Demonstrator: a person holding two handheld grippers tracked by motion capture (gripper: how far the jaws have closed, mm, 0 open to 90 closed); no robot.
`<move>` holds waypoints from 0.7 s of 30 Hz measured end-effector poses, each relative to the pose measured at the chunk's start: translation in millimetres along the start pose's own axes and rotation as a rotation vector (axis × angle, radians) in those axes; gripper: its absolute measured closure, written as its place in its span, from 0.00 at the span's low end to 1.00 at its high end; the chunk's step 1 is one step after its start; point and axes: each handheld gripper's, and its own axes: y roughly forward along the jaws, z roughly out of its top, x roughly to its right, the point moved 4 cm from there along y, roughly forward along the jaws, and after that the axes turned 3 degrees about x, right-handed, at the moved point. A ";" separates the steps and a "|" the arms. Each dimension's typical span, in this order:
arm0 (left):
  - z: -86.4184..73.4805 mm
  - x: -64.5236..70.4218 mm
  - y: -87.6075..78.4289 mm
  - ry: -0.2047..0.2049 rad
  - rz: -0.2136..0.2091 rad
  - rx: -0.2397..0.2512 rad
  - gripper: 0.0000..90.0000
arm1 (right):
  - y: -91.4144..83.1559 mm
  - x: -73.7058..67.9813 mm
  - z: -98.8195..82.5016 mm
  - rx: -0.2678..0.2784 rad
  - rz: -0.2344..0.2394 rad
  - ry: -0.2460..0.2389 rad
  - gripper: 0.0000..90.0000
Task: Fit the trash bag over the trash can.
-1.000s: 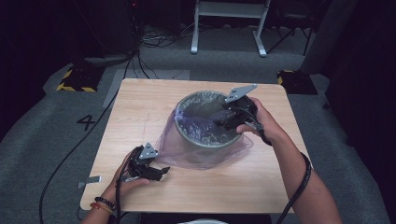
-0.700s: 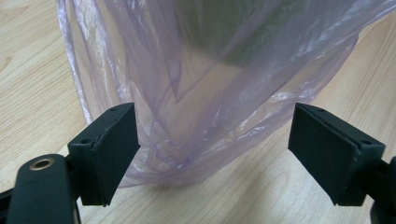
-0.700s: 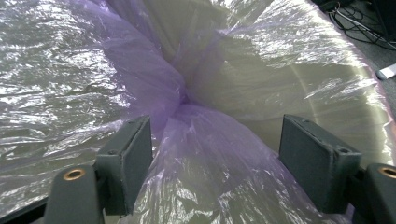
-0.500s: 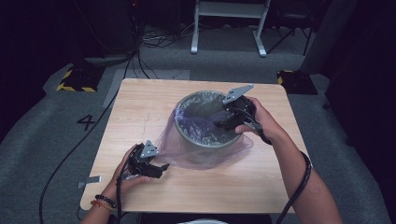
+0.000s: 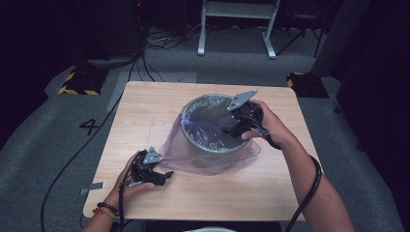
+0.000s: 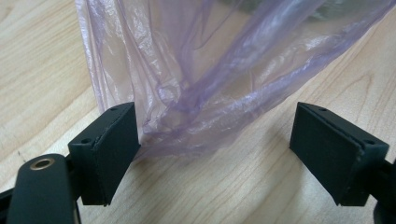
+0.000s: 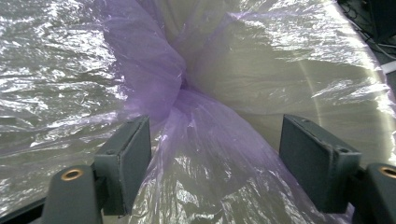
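Two black hand-held grippers work at a thin, translucent purple plastic bag (image 5: 208,154) that lines a round grey bin (image 5: 212,123) near the middle of the pale wooden table (image 5: 145,106), its loose film spilling over the rim and lying on the tabletop. The left gripper (image 6: 215,140) rests low on the table at the bag's near-left edge, jaws spread wide with crumpled film between them, touching one pad. The right gripper (image 7: 215,158) hangs over the bin's mouth, jaws wide apart, a gathered twist of film between them, not pinched.
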 end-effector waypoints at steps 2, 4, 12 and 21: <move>-0.3 -1.4 0.2 -0.013 -0.004 -0.002 0.17 | -0.5 -0.7 0.2 0.008 -0.003 -0.015 0.30; -0.3 -1.4 0.2 -0.013 -0.003 -0.002 0.17 | -1.2 -3.1 0.8 0.027 -0.006 -0.046 0.31; -0.4 -1.5 0.3 -0.015 -0.006 -0.002 0.17 | -2.4 -8.1 2.8 0.000 0.018 -0.063 0.32; -0.3 -1.3 0.4 -0.015 -0.008 -0.002 0.17 | 6.3 -13.2 5.0 -0.118 0.060 -0.083 0.31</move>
